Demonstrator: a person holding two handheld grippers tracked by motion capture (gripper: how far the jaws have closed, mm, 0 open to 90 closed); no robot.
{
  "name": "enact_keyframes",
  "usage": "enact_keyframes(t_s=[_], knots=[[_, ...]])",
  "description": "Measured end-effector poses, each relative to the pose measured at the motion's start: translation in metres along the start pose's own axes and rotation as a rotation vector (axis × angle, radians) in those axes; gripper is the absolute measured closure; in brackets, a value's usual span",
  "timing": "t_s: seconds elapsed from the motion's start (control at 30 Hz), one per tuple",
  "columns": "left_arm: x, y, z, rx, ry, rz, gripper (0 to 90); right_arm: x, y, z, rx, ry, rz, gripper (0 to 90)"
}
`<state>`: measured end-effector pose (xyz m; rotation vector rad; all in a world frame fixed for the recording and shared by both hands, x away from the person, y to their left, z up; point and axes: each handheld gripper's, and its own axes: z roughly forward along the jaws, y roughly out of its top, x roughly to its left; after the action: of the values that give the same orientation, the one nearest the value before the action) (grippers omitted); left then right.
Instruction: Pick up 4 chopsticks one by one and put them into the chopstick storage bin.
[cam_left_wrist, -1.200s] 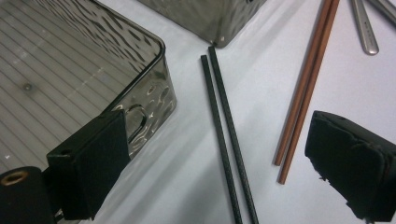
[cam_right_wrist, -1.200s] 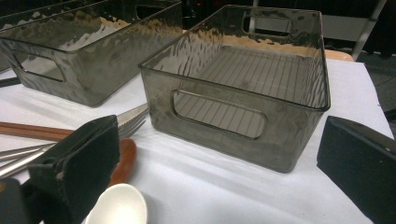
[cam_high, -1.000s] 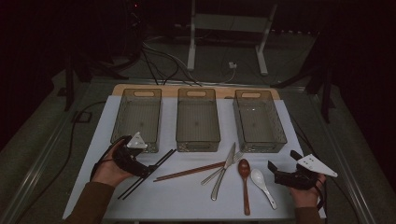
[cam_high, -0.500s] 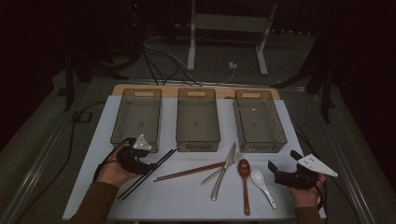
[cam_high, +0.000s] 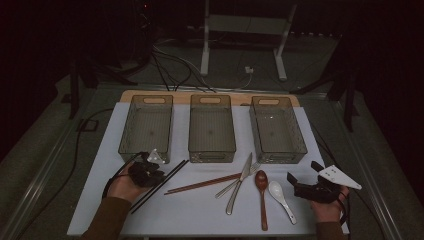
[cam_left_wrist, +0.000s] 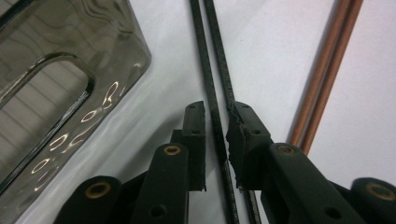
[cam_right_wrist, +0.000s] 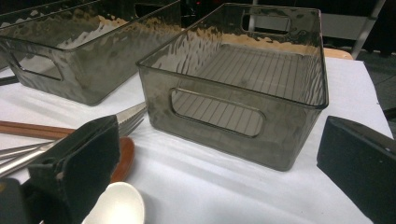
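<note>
Black chopsticks (cam_high: 159, 185): two, lying side by side on the table (cam_high: 200, 215), just in front of the left bin; long axis is running from about 7 o'clock near the person to 1 o'clock toward the bins in the high view.
Black chopsticks, close up (cam_left_wrist: 215, 93): in the left gripper view the pair is running almost straight up, from 6 o'clock to 12 o'clock, passing between the jaws.
Left hand-held gripper (cam_high: 150, 171): sitting low over the black chopsticks near their middle; its jaws have just been closing and are now standing narrow, with one stick in the gap and the other lying against the inner edge of the right jaw; I cannot tell whether the pads are pressing yet.
Right hand-held gripper (cam_high: 302, 184): resting at the table's 4 o'clock corner, jaws standing wide apart with nothing between them, pointing toward 10 o'clock at the spoons.
Brown chopsticks (cam_high: 202, 184): two, lying together, long axis from 8 o'clock to 2 o'clock, just right of the black pair.
Bins (cam_high: 212, 129): three, clear grey, in a row across the table's far half.
Knife (cam_high: 239, 184): one.
Fork (cam_high: 254, 167): one, lying partly under the knife.
Spoons: two, one brown (cam_high: 262, 197) and one white (cam_high: 280, 199), side by side.
</note>
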<state>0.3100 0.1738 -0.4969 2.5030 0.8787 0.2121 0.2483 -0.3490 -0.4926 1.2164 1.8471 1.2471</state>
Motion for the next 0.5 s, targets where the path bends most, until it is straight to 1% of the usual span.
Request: enact_keyframes(t_s=[0.03,0.33,0.5], knots=[[0.0004,-0.0002,0.0004,0.003,0.004,-0.004,81.7,0.0000,0.0000,0.0000,0.001,-0.001,-0.001,0.0],[-0.0001,-0.0022,0.0016,-0.011,0.016,-0.012,81.8,-0.0006,-0.0002,0.0000,0.003,-0.001,-0.001,0.0],[-0.0019,-0.0025,0.0021,-0.010,0.009,-0.008,79.3,-0.0003,-0.0002,0.0003,0.005,-0.002,-0.002,0.0]])
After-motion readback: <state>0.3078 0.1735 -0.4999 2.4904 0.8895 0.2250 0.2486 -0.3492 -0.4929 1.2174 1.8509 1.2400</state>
